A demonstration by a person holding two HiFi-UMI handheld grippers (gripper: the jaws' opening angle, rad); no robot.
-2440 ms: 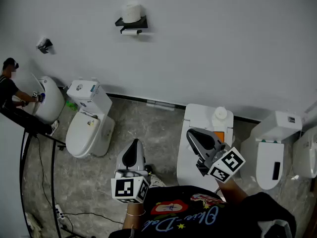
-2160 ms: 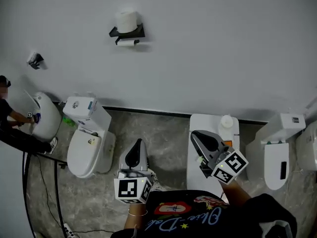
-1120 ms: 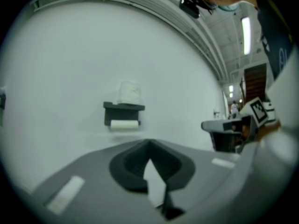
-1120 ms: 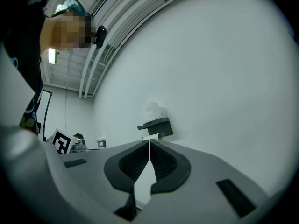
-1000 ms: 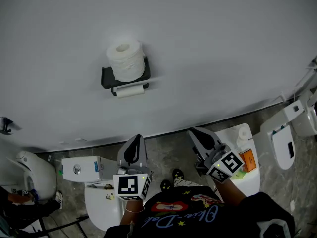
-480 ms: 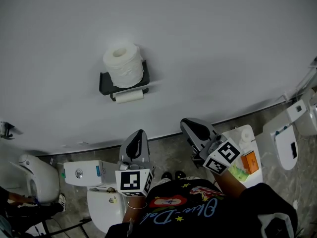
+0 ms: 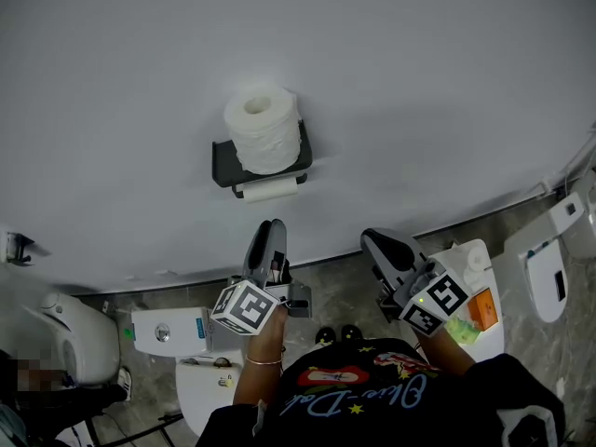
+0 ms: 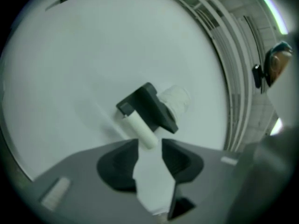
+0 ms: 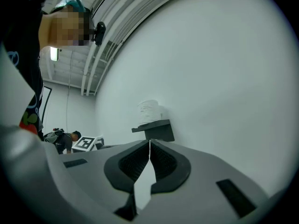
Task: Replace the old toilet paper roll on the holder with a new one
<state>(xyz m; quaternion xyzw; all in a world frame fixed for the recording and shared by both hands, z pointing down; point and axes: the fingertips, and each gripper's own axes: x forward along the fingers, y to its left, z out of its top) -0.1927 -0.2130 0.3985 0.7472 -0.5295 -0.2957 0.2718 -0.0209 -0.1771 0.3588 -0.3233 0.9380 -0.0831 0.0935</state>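
A black holder [image 7: 261, 161] is fixed to the white wall. A full white roll [image 7: 264, 128] stands on its top shelf, and a thin, nearly used-up roll [image 7: 270, 191] hangs on the bar below. My left gripper [image 7: 274, 226] is just below the thin roll, rolled to one side. Its jaws are opening and nothing is between them. The left gripper view shows the thin roll [image 8: 140, 130] just ahead of the gap of the left gripper [image 8: 148, 146], under the holder [image 8: 149, 107]. My right gripper [image 7: 377, 243] hangs shut and empty to the right, with the holder [image 9: 156, 129] ahead of the shut right gripper [image 9: 149, 143].
A white toilet [image 7: 200, 380] with its tank [image 7: 168, 327] stands below my left hand. Another toilet [image 7: 470, 277] at the right carries an orange pack [image 7: 483, 308]. A third toilet [image 7: 549, 277] is at the far right. A person [image 7: 37, 380] works at lower left.
My left gripper has moved up towards the holder, rolled onto its side and opened its jaws. The right gripper has shifted a little and stays shut.
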